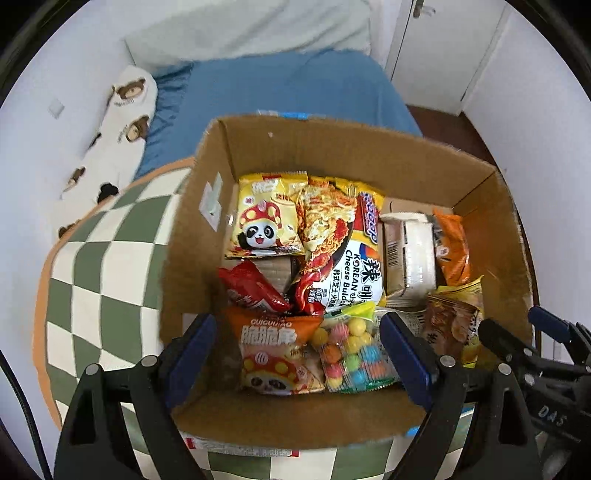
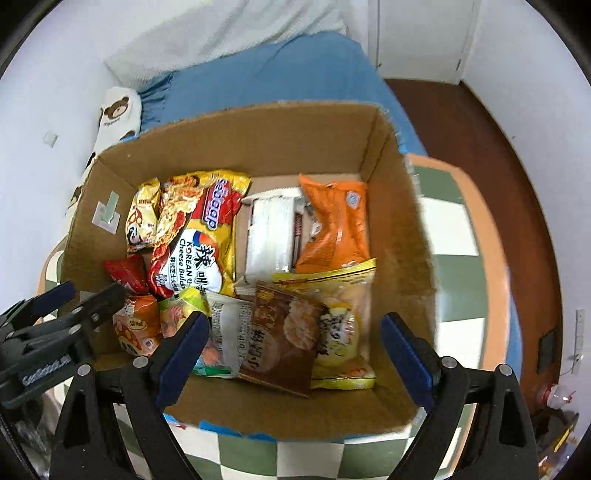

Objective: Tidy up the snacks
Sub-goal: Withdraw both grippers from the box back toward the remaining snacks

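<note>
Many snack packets fill the open brown cardboard box [image 1: 207, 173], which sits on a green-and-cream checkered cushion with an orange border [image 1: 96, 280]. At the far left corner of the box we see a yellow packet printed with a cartoon panda in a mushroom hat [image 1: 267, 218]. Just beside it lies a yellow-and-red instant noodle packet labelled Korean cheese buldak [image 1: 340, 251]. Next comes a white-wrapped carton pack [image 1: 410, 251], and a crinkled orange foil bag [image 1: 452, 247] lies against its far side. Nearer us we find a red foil packet [image 1: 251, 291], an orange packet with a cartoon mushroom figure [image 1: 275, 354], and a clear bag of coloured round candies [image 1: 351, 354]. In the right wrist view a brown packet showing round crackers [image 2: 286, 332] overlaps a yellow packet with a clear window [image 2: 347, 325] at the near right of the box.

We hold the left gripper [image 1: 299, 354] above the near edge of the box with its blue-padded jaws spread wide. The mushroom packet and the candy bag lie below the gap, and the pads press on neither. Our right gripper [image 2: 291, 350] hangs likewise over the brown and yellow packets, jaws wide apart and gripping nothing.

Behind the box we see a blue bedsheet [image 1: 295, 88], a pale pillow [image 1: 251, 29] and a white cloth printed with brown bears [image 1: 129, 110]. Dark red-brown flooring [image 2: 498, 147] shows to the right.
</note>
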A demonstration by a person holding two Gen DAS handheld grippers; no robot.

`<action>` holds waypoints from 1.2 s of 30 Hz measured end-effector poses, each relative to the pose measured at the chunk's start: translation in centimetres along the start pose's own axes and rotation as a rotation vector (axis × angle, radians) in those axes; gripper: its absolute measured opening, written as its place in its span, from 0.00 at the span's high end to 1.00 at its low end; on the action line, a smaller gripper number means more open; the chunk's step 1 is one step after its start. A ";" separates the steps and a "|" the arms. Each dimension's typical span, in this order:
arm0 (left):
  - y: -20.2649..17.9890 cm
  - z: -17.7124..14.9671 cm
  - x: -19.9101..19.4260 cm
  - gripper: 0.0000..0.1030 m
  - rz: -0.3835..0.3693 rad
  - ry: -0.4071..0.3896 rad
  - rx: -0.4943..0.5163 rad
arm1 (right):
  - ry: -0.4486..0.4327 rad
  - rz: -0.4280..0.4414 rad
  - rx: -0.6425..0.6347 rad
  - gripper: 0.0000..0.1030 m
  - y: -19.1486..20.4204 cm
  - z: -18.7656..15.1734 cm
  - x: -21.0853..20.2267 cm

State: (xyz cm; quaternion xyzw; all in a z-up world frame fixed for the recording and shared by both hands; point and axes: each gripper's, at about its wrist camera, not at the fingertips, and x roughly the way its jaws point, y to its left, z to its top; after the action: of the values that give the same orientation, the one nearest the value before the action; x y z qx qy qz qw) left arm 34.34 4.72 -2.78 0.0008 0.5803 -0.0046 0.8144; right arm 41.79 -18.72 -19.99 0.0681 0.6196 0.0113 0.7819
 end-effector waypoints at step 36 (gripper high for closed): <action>4.4 -12.4 -6.5 0.12 -0.043 -0.038 -0.199 | -0.120 0.109 0.096 0.07 -2.2 -11.5 -7.3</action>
State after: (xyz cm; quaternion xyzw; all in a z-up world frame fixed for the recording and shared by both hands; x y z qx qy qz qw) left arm 20.58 9.25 -0.72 -0.0924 0.5623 0.0357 0.8210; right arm 28.79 -20.60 -15.78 0.1399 0.5669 0.0201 0.8115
